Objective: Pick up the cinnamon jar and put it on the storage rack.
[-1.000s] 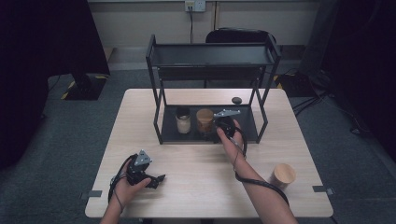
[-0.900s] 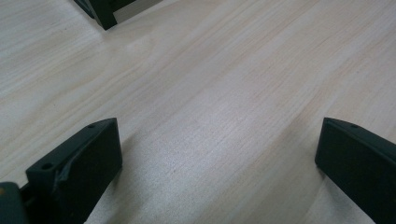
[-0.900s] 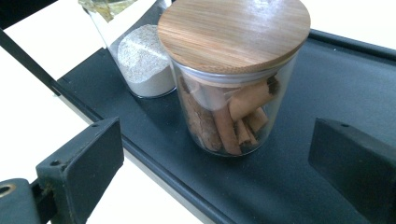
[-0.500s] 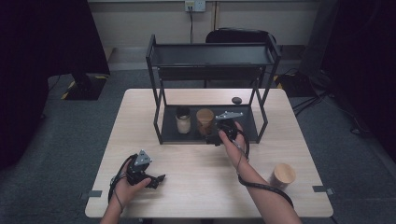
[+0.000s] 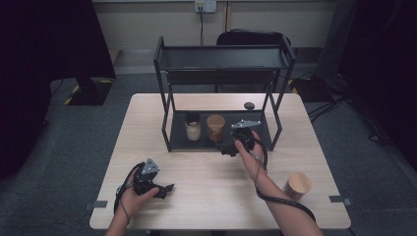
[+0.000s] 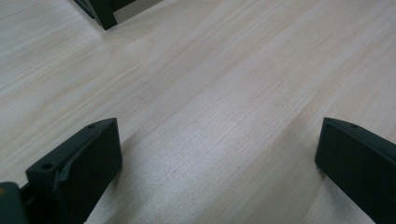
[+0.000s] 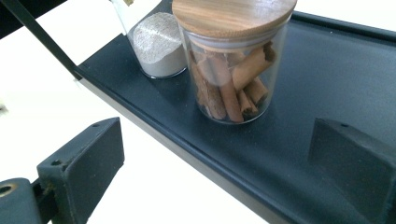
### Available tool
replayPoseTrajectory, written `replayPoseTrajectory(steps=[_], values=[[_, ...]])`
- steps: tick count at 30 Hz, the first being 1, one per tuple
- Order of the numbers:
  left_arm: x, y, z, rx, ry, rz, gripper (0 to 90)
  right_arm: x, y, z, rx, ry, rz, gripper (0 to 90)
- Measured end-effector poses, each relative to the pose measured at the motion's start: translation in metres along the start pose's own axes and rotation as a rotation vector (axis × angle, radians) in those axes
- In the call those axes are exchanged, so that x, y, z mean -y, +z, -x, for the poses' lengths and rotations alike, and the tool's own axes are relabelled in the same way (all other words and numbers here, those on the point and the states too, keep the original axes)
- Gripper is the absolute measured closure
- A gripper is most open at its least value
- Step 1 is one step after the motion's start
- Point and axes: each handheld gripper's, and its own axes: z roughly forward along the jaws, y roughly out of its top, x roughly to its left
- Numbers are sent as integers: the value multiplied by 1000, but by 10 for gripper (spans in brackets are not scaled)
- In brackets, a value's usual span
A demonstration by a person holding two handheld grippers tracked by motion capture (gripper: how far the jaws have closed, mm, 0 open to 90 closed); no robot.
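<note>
A glass jar of cinnamon sticks (image 7: 231, 60) with a wooden lid stands on the black lower shelf (image 7: 327, 93) of a two-level rack (image 5: 223, 59). In the high view that cinnamon jar (image 5: 215, 128) sits beside a jar of pale powder (image 5: 193, 129), also seen as the powder jar (image 7: 156, 44) in the right gripper view. My right gripper (image 5: 227, 147) is open at the shelf's front edge, a short way back from the cinnamon jar, with nothing between its jaws. My left gripper (image 5: 166, 189) is open low over the bare table (image 6: 210, 93) near the front left.
Another wooden-lidded jar (image 5: 298, 185) stands on the table at the front right. A small dark object (image 5: 249, 105) lies on the table behind the rack. The rack's uprights (image 5: 167, 123) frame the shelf opening. A black chair (image 5: 253, 38) stands behind the table.
My right gripper has drawn back from the cinnamon jar toward the shelf's front edge. The left gripper has stayed still.
</note>
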Motion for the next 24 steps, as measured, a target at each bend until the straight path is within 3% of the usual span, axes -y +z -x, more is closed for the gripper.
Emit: replayPoseTrajectory(steps=[24], values=[[0,0,0,0,-1,0,1,17,-23,-1,-19,-21,-19,29]])
